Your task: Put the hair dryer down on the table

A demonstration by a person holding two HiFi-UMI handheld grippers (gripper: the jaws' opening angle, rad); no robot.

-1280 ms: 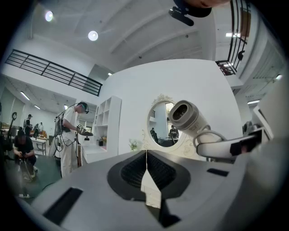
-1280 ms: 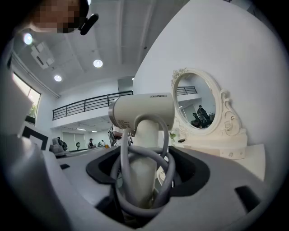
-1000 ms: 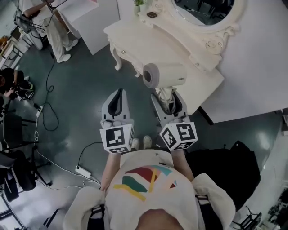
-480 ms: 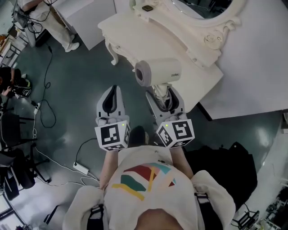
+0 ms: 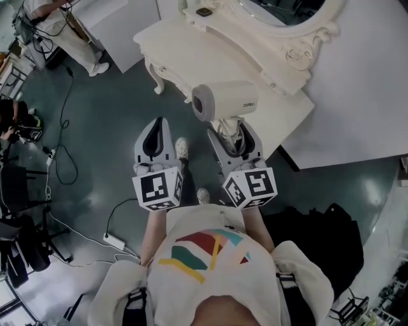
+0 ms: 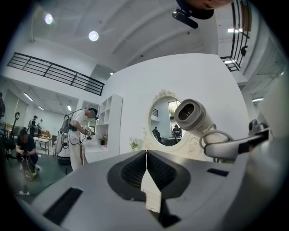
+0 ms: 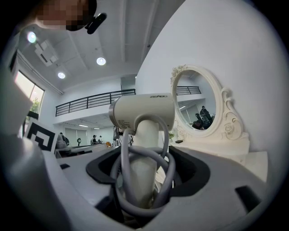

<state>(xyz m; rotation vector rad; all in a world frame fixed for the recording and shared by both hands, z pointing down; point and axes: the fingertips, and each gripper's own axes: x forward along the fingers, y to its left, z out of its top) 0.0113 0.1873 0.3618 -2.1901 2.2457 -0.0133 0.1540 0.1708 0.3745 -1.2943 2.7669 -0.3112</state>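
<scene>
The cream hair dryer (image 5: 224, 100) stands upright in the air over the front edge of the ornate cream dressing table (image 5: 185, 48). Its barrel points left. My right gripper (image 5: 234, 137) is shut on the dryer's handle (image 7: 143, 149), which has the grey cord looped round it. In the right gripper view the hair dryer (image 7: 142, 113) fills the middle, with the oval mirror (image 7: 198, 106) behind it. My left gripper (image 5: 155, 137) hangs beside the right one over the floor, shut with nothing in it. In the left gripper view the left gripper (image 6: 146, 173) has its jaws together, and the hair dryer (image 6: 194, 118) shows at the right.
A small plant (image 6: 134, 143) and a dark item (image 5: 204, 11) sit at the table's far end. A white wall panel (image 5: 363, 83) lies to the right. Cables and a power strip (image 5: 115, 240) run over the dark floor. A person (image 5: 64, 28) works at the far left, and a black bag (image 5: 322, 235) lies at the right.
Both grippers and the hair dryer have shifted a little toward the table. The person's feet have stepped forward under the grippers. Neither grip has changed.
</scene>
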